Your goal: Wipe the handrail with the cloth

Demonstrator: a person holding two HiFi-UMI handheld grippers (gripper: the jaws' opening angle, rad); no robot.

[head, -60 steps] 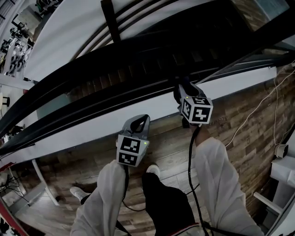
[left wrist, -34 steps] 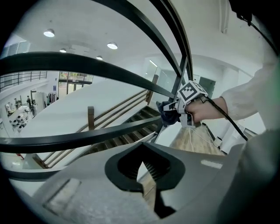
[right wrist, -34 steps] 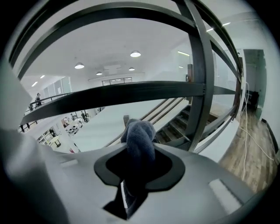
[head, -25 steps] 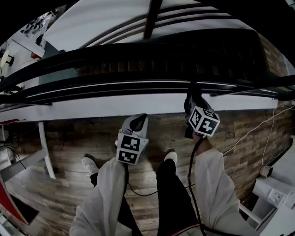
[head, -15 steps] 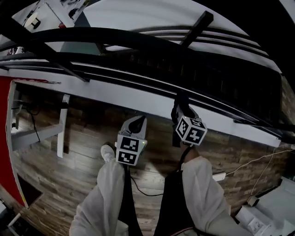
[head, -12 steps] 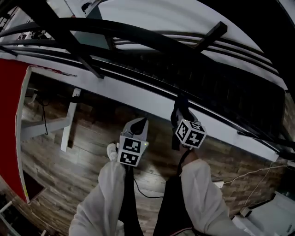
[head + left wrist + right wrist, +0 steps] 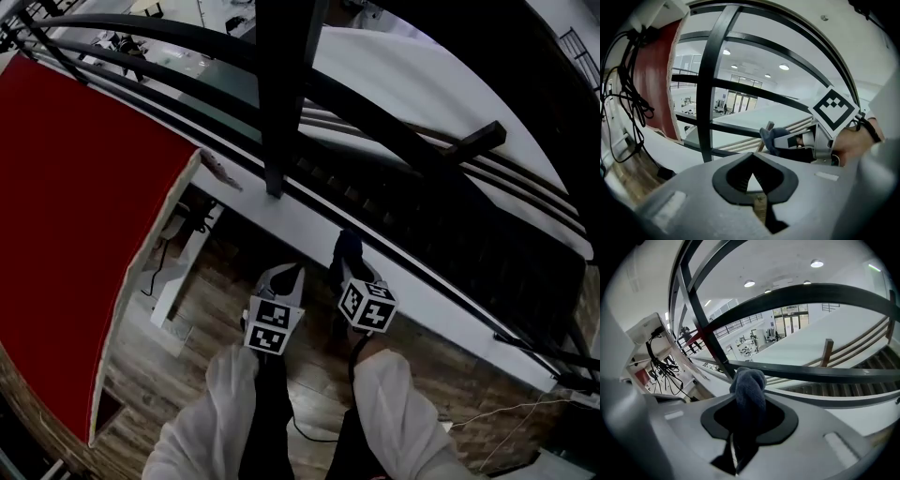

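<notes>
- Cloth (image 7: 748, 383) sits clamped in the right gripper (image 7: 746, 427), below the handrail (image 7: 811, 297).
- Left gripper (image 7: 752, 180): jaws together, empty.
- Risk: the bunched wad may skim the rail and miss patches.

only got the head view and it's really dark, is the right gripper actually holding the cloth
Observer: Yes. The right gripper view shows the right gripper with its tongs shut on the cloth, a dark blue wad poking out past the tips.
Operator: is it on the handrail
Observer: In the left gripper view the cloth sits right by a black railing bar; I cannot tell whether they touch.
Operator: left one got anything
Observer: No. The left gripper view shows the left gripper with its tongs shut and nothing between them.
</notes>
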